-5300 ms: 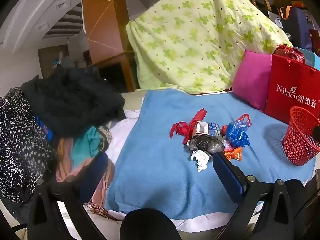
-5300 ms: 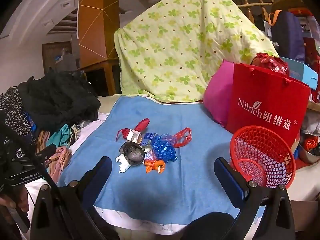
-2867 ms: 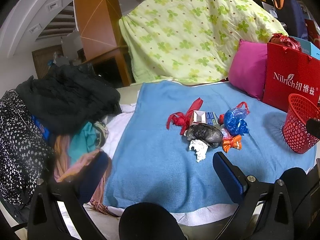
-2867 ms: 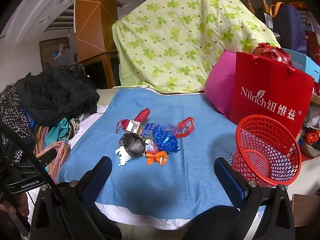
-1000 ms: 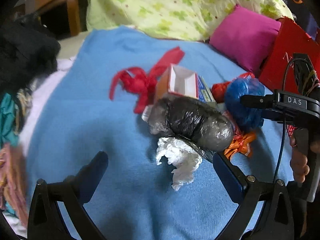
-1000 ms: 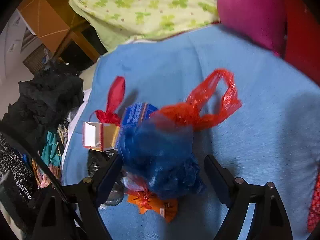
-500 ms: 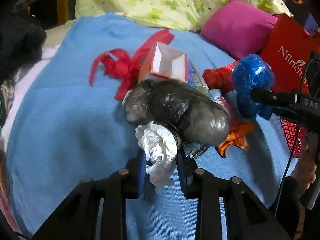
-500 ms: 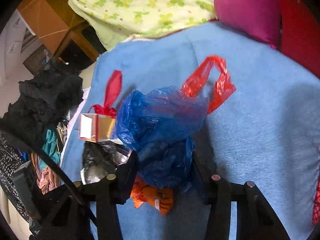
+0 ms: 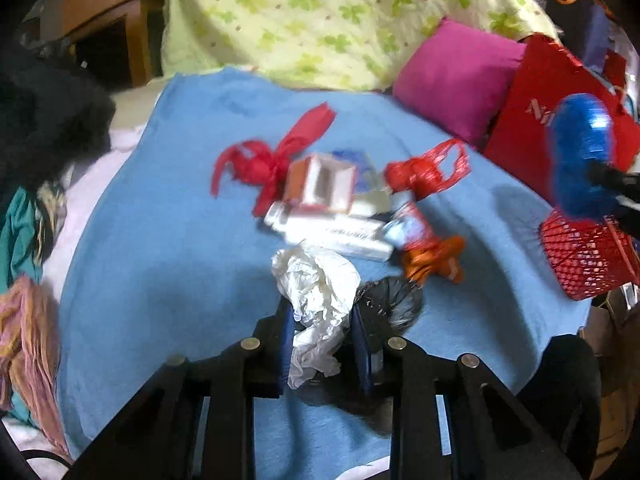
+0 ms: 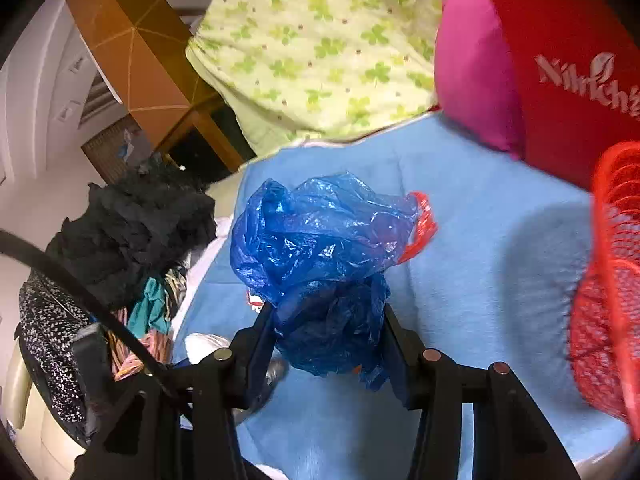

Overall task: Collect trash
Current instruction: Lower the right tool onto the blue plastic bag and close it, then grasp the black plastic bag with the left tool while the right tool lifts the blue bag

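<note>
Now both grabs look secure, so the job is to carry steadily: the right gripper (image 10: 328, 336), jaws pinching the blue bag (image 10: 320, 256), should come over the red basket (image 10: 612, 280) at the right edge before letting go, while the left gripper (image 9: 320, 332), jaws pinched on the white tissue (image 9: 316, 284), follows without snagging what seems, through blur, a black bag (image 9: 392, 300) beside it. Remaining trash sits mid-frame on the blue blanket (image 9: 160, 240); a green quilt (image 9: 320, 12), pink pillow (image 9: 456, 76) and dark clothes (image 10: 136, 224) ring it.
</note>
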`<control>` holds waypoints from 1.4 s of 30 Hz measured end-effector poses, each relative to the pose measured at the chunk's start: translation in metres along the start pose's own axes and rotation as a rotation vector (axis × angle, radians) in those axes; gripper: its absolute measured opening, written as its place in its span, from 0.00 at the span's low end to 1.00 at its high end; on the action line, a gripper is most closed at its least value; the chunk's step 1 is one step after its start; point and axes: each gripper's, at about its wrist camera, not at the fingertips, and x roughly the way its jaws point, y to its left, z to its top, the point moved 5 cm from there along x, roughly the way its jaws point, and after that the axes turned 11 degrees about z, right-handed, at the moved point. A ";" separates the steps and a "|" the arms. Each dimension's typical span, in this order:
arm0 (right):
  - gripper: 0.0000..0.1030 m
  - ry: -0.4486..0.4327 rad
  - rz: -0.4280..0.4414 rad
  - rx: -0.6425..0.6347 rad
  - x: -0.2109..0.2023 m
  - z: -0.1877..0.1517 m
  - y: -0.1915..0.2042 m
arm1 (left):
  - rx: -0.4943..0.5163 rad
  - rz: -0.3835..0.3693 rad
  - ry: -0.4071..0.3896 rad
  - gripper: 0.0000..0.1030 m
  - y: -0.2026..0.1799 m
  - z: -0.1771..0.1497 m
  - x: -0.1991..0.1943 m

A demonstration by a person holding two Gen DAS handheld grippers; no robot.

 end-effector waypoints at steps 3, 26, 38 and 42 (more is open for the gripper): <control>0.51 -0.035 -0.022 -0.019 -0.026 0.000 0.002 | -0.018 0.038 0.021 0.27 0.011 -0.005 0.014; 0.51 -0.190 -0.171 -0.033 -0.125 -0.001 -0.024 | -0.037 0.065 -0.001 0.52 0.049 0.016 0.026; 0.51 -0.180 -0.205 -0.018 -0.130 -0.007 -0.032 | -0.154 -0.009 0.068 0.73 0.073 0.000 0.031; 0.51 -0.180 -0.207 -0.005 -0.128 -0.008 -0.033 | -0.102 -0.010 0.055 0.74 0.052 -0.005 0.028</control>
